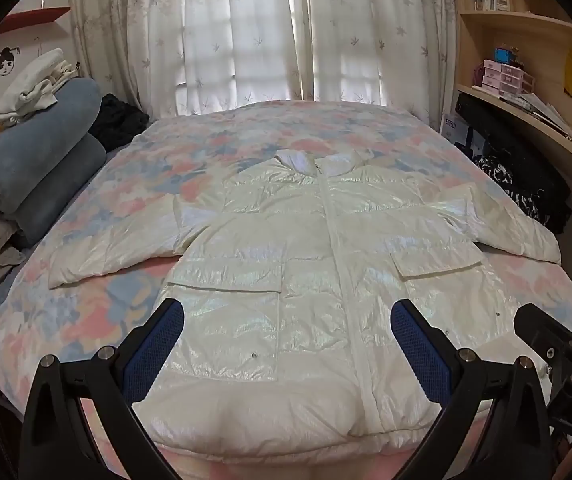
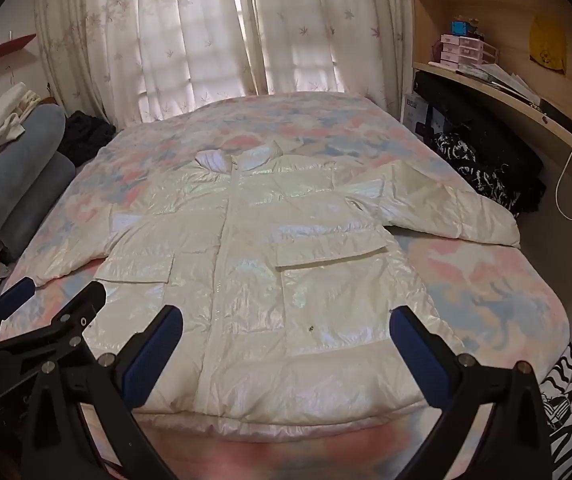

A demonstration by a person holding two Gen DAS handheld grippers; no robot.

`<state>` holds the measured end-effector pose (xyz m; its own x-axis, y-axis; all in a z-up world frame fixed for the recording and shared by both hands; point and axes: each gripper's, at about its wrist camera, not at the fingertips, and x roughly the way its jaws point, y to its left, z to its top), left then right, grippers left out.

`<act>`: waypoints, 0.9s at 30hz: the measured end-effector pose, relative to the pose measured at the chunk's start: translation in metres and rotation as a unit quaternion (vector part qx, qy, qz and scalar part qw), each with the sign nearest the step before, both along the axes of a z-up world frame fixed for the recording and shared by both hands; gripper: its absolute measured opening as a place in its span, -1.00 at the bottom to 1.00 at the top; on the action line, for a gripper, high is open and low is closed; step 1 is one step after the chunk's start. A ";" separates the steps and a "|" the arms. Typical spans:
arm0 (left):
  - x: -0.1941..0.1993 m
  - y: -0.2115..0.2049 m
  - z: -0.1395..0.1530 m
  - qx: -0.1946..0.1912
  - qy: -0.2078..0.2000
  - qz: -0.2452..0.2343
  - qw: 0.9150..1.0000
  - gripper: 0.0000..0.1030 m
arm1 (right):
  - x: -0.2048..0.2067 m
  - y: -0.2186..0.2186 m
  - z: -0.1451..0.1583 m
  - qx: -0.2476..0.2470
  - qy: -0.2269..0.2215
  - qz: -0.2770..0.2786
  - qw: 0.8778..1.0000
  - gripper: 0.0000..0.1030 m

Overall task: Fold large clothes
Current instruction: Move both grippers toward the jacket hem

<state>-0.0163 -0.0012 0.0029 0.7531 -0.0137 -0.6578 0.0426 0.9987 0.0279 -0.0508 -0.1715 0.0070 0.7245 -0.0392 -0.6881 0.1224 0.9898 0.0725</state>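
A shiny white puffer jacket (image 1: 309, 280) lies flat and zipped on the bed, collar toward the curtains, hem at the near edge, both sleeves spread to the sides. In the right wrist view the same jacket (image 2: 270, 264) fills the middle. My left gripper (image 1: 286, 320) hovers above the hem with its blue-padded jaws wide open and nothing between them. Above the hem's right half, my right gripper (image 2: 286, 324) also stands open and empty. The right gripper (image 1: 565, 340) shows at the right edge of the left wrist view, and the left gripper (image 2: 46, 304) at the left edge of the right wrist view.
The bed carries a pink and blue floral quilt (image 1: 86, 312). Rolled blue blankets (image 1: 34, 168) with white clothes on top sit at the left. A curved wooden desk and shelves (image 2: 485, 92) stand on the right, dark bags (image 2: 481, 152) below. Curtains (image 1: 266, 32) hang behind.
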 end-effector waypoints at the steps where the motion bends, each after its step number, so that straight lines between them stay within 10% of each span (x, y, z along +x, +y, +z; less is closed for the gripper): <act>1: 0.000 0.000 0.000 -0.001 0.001 0.001 1.000 0.99 | 0.000 -0.001 -0.001 0.003 0.000 0.002 1.000 1.00; 27: -0.010 -0.011 -0.008 0.002 0.010 -0.016 1.000 0.86 | -0.014 -0.014 -0.007 0.026 -0.008 0.012 1.000 0.83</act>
<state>-0.0265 -0.0121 -0.0056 0.7386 -0.0359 -0.6732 0.0760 0.9967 0.0302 -0.0651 -0.1859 0.0000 0.7351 0.0133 -0.6778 0.0974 0.9873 0.1251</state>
